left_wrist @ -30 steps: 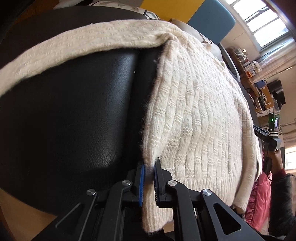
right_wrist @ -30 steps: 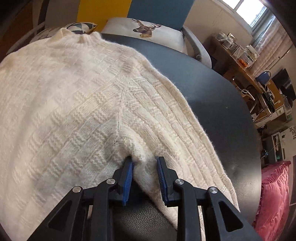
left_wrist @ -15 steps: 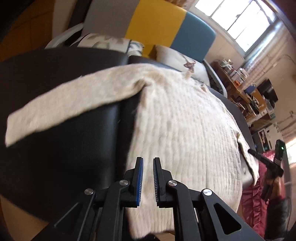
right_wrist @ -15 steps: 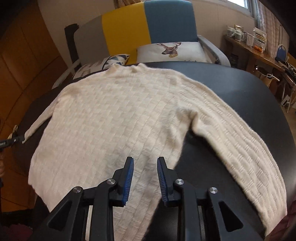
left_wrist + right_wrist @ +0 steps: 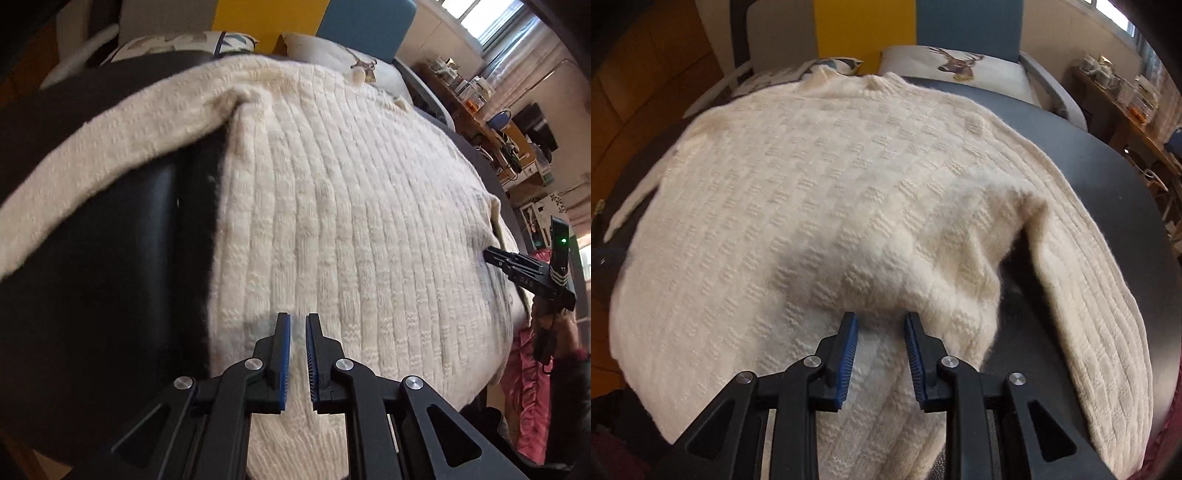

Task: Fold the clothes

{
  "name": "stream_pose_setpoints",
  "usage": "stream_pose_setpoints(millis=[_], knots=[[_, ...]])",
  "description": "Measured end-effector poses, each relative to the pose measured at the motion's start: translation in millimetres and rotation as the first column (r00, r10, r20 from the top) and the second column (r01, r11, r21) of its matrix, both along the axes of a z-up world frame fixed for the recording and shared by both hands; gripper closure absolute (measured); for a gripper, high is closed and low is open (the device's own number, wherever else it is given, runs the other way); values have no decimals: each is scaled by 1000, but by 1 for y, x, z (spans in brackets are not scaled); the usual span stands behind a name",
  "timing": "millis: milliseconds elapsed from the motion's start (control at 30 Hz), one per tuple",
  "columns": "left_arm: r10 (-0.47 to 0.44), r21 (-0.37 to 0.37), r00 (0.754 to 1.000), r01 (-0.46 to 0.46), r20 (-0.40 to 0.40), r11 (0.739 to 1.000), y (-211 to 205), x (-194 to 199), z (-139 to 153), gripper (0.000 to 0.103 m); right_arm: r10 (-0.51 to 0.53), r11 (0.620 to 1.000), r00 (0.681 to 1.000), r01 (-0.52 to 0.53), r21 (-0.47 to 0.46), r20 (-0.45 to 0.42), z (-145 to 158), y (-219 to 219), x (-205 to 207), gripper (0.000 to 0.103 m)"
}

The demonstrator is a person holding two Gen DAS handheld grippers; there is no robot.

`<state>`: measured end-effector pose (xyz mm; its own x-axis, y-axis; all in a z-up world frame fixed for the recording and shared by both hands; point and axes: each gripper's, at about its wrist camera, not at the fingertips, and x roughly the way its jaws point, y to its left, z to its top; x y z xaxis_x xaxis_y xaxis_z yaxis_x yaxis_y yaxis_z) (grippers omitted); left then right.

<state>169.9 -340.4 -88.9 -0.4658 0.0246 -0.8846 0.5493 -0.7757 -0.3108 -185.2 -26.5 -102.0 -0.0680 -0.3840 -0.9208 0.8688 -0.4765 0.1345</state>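
Cream knit sweater (image 5: 351,221) fills your left wrist view, spread flat on the black table (image 5: 92,258), one sleeve (image 5: 110,147) running to frame left. Your left gripper (image 5: 297,325) at bottom centre is nearly closed, narrow slit btwn pads, nothing pinched. Right gripper (image 5: 491,254) pokes in at right edge; cluttered shelf (image 5: 480,96) upper right. Right wrist view: right gripper (image 5: 880,321) partly open w/ bunched sweater (image 5: 831,203) btwn the jaws; can't tell if it's gripped. Deer cushion (image 5: 960,66) and chair (image 5: 967,22) sit behind at top.

sweater (image 5: 831,206) hem cut off below, left sleeve (image 5: 631,206) blurred
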Motion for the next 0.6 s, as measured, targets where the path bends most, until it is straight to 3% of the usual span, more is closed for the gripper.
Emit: stream_pose_setpoints(millis=[67, 200, 267, 367, 467, 600], knots=[[-4, -48, 998, 1, -56, 999, -14, -16, 23, 93, -9, 996, 999, 13, -86, 40, 24, -5, -24, 77], [-84, -187, 983, 53, -164, 981, -50, -89, 59, 93, 10, 971, 996, 12, -239, 89, 55, -26, -83, 76], [-161, -269, 969, 107, -189, 957, -67, -133, 67, 92, 48, 966, 995, -24, -256, 88, 62, -45, -111, 76], [-297, -359, 944, 230, -141, 904, -87, -202, 63, 89, 120, 968, 988, -95, -232, 95, 59, -82, -147, 76], [-395, -351, 916, 347, -73, 870, -108, -257, 42, 80, 178, 971, 977, -156, -180, 116, 41, -121, -175, 75], [-464, -282, 886, 443, -9, 851, -124, -295, 10, 72, 249, 966, 950, -229, -124, 190, 12, -167, -204, 72]])
